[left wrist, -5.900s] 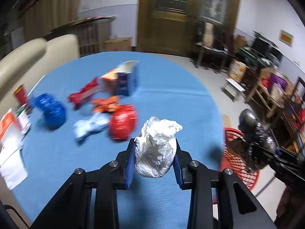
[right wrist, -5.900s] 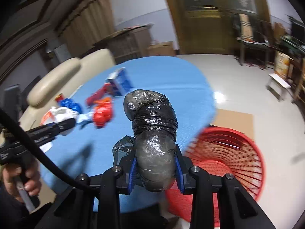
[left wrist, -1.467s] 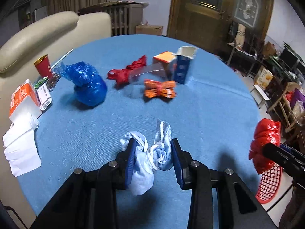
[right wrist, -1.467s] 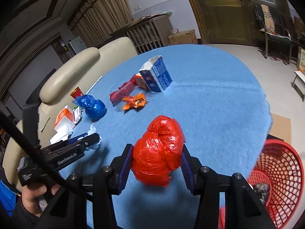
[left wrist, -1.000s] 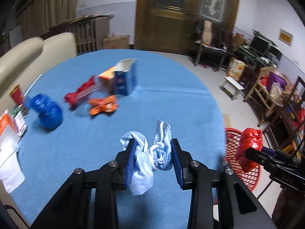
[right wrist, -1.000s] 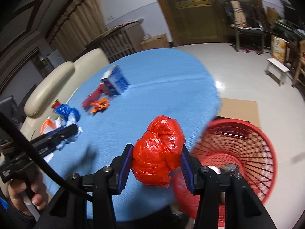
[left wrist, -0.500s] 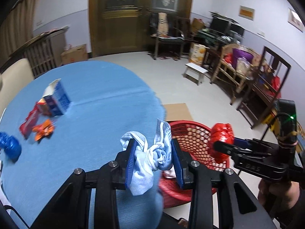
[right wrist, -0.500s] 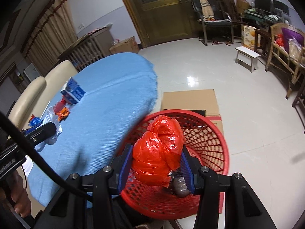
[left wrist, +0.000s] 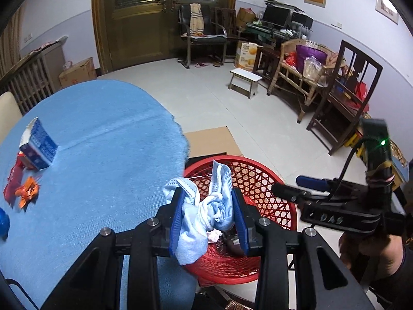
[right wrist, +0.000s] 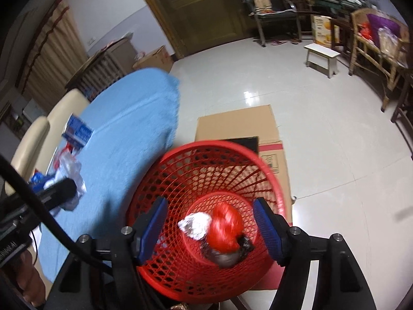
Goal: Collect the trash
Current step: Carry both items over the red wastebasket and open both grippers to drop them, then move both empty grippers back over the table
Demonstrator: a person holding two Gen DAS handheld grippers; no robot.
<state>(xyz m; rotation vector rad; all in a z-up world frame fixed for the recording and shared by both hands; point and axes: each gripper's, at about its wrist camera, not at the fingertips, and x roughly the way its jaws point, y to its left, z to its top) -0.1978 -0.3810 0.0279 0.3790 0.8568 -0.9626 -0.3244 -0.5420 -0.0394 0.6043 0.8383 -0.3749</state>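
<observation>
My left gripper point(left wrist: 207, 213) is shut on a crumpled light-blue face mask point(left wrist: 196, 214) and holds it over the near rim of the red mesh basket point(left wrist: 260, 180). My right gripper point(right wrist: 213, 224) is open and empty above the same red basket point(right wrist: 160, 188). A red plastic bag point(right wrist: 227, 223) lies blurred inside it, beside a white crumpled bag point(right wrist: 195, 223) and a black bag point(right wrist: 224, 257). The right gripper also shows in the left wrist view point(left wrist: 291, 188).
The round table with a blue cloth point(left wrist: 103, 160) still bears a blue carton point(left wrist: 38, 142), a red wrapper point(left wrist: 13, 178) and an orange wrapper point(left wrist: 27, 190). Flat cardboard point(right wrist: 237, 124) lies on the tiled floor behind the basket. Chairs and a stool point(left wrist: 245, 80) stand farther back.
My right gripper has opened and the red bag has dropped into the basket. My left gripper has carried the mask closer, over the basket's rim.
</observation>
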